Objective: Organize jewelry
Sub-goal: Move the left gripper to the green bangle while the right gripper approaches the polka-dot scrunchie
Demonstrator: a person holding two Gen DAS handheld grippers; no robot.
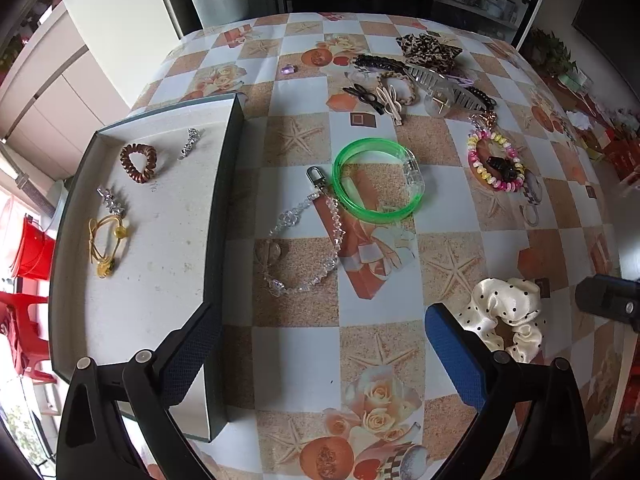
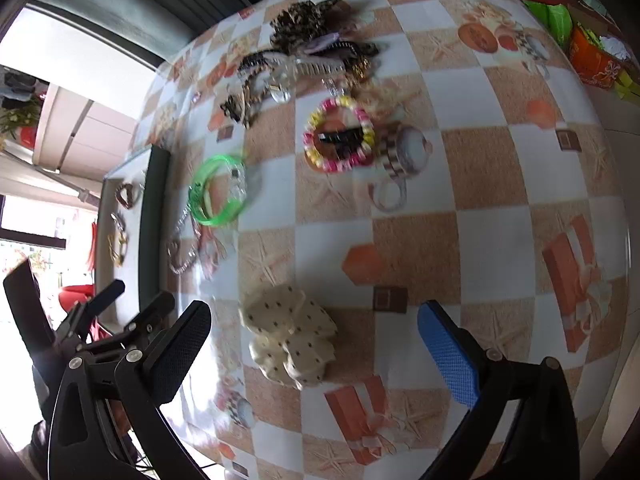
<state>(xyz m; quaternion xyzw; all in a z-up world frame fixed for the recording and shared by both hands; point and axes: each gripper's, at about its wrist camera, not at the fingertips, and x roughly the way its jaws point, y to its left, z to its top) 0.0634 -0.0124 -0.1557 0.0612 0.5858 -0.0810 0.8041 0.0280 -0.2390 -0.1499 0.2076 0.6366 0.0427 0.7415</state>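
Cream polka-dot scrunchie (image 2: pixel 290 340) lies on the tablecloth well right of the tray (image 1: pixel 228 200), between your right gripper's (image 2: pixel 312 344) spread, empty jaws; you seem mid-approach, left gripper (image 1: pixel 320 344) also spread and empty, so next lower and pinch.

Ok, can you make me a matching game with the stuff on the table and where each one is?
Things:
1. brown coil hair tie
2. green bangle
3. spotted scrunchie
4. leopard scrunchie

Places:
A. far end of the table
B. inside the tray
C. between the right tool's fingers
D. middle of the table, beside the clear bead chain

Pairs: 1-B, 2-D, 3-C, 4-A
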